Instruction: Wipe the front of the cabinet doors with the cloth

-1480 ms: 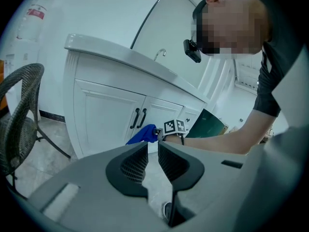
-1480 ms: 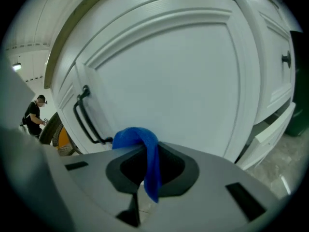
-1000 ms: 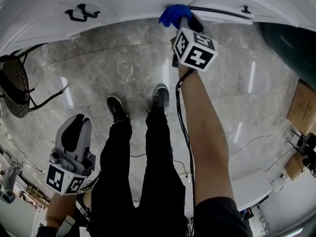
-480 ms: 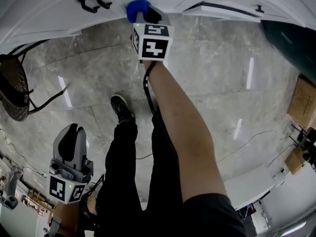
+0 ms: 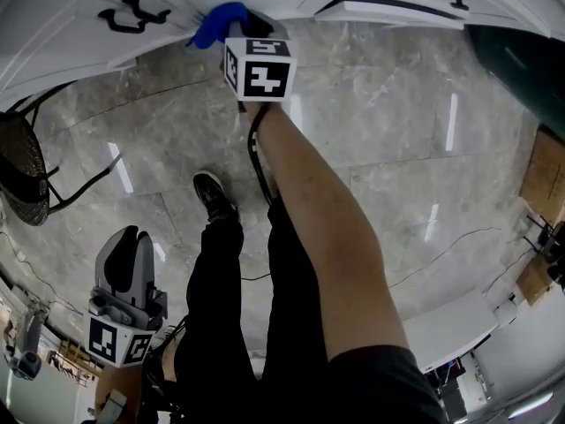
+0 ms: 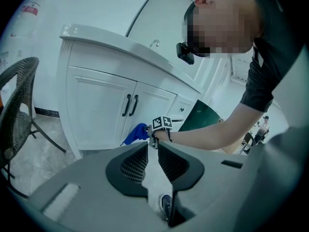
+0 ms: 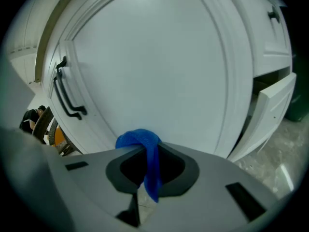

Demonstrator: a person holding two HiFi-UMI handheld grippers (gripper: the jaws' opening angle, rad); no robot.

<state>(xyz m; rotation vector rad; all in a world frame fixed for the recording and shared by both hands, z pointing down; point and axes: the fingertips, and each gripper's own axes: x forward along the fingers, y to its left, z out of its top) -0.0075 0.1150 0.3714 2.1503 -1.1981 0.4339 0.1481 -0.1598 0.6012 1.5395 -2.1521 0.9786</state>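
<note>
Count: one cloth, two grippers, two cabinet doors, two black handles, one wicker chair.

- The cloth [image 7: 140, 141] is blue and bunched into a rounded wad. A narrow tail hangs down between the fingers.
- The right gripper [image 7: 147, 151] has its fingers pinching the cloth. It holds the wad against the white front of the right-hand cabinet door [image 7: 159, 62], low on the panel.
- The handles [image 7: 67, 93] sit side by side, to the left of the wad.
- The left gripper [image 6: 152, 149] has its fingers slightly spread, with nothing between them. It hangs low at the person's side, well apart from the doors.
- The chair [image 6: 19, 110] stands on the marble floor [image 5: 397, 148], left of the cabinet.
</note>
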